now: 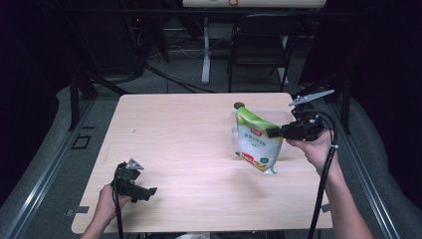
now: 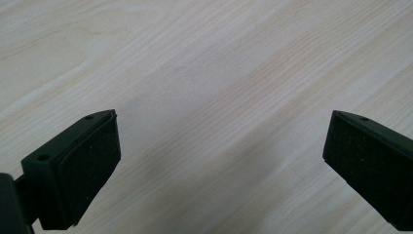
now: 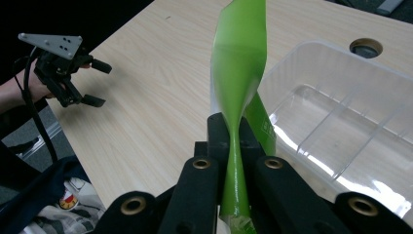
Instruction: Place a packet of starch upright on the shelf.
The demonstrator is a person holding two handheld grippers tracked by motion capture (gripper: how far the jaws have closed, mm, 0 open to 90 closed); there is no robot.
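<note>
Beside the clear bin, right gripper clamps the green-and-white pouch by its edge; fingers pinched on the green film. Pouch hangs tilted, its bottom corner just off the table or touching it; can't tell which. Likely step: pouch into the bin. You'll want to lift until the bottom corner clears the bin's near wall, then swing across and lower between the dividers. Keep the pinch firm; the film twists. Left gripper, well away from the bin near the table's front edge: 2 fingers spread, nothing between.
</note>
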